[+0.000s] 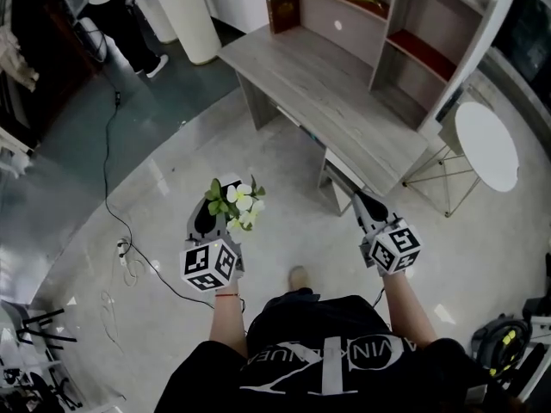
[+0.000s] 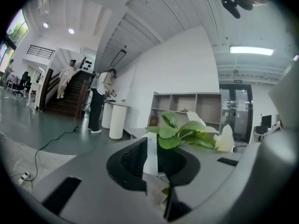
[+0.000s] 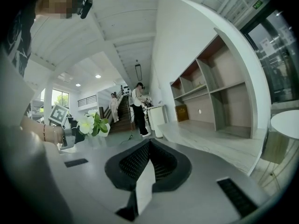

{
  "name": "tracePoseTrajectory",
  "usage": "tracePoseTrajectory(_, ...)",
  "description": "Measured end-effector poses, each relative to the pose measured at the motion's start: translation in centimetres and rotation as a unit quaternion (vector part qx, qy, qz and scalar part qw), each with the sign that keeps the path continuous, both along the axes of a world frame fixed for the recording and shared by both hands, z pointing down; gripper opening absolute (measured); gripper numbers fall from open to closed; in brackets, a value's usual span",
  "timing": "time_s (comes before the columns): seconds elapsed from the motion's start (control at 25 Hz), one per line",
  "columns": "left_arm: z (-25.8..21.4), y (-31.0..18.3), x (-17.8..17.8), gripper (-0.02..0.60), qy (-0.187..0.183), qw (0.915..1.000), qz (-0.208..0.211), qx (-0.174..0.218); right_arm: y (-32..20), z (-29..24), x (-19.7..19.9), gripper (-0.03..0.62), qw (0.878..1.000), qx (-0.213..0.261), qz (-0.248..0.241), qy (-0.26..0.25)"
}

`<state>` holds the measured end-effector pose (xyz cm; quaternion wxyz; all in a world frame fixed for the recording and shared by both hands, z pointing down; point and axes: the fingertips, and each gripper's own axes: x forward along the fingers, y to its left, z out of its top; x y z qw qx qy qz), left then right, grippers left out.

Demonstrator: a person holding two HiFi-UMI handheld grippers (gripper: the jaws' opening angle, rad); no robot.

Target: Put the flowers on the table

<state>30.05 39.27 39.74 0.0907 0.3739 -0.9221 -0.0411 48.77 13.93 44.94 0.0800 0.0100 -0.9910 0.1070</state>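
A small bunch of white flowers (image 1: 240, 201) with green leaves sticks up from my left gripper (image 1: 222, 198), which is shut on its stems over the pale floor. In the left gripper view the flowers (image 2: 192, 135) lean right, past the jaws of the left gripper (image 2: 156, 149). My right gripper (image 1: 361, 200) is shut with nothing in it; its closed jaws show in the right gripper (image 3: 148, 146) view, with the flowers (image 3: 93, 124) off to the left. The grey wooden table (image 1: 331, 101) stands ahead of both grippers, and the table (image 3: 210, 141) lies to the right.
A shelf unit (image 1: 392, 24) stands along the table's far side, with a brown box (image 1: 282, 11) at its left end. A round white side table (image 1: 486, 144) is at right. A white pedestal (image 1: 185, 15), a person (image 1: 129, 20) and a floor cable (image 1: 110, 179) are at left.
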Motion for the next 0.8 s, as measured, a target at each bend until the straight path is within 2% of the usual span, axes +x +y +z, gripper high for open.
tracePoseTrajectory(0.16, 0.9, -0.6, -2.8, 0.063, 0.003, 1.0, 0.004, 0.0, -0.6, 0.4, -3.2, 0.009, 1.0, -0.004, 0.003, -0.004)
tracePoseTrajectory(0.48, 1.4, 0.6, -5.6, 0.061, 0.003, 1.0, -0.007, 0.002, 0.2, 0.6, -7.2, 0.009, 1.0, -0.009, -0.012, -0.006)
tracePoseTrajectory(0.8, 2.3, 1.8, -8.5, 0.061, 0.014, 0.9989, -0.042, 0.013, 0.1, 0.9, -11.3, 0.009, 0.999, -0.009, -0.037, 0.001)
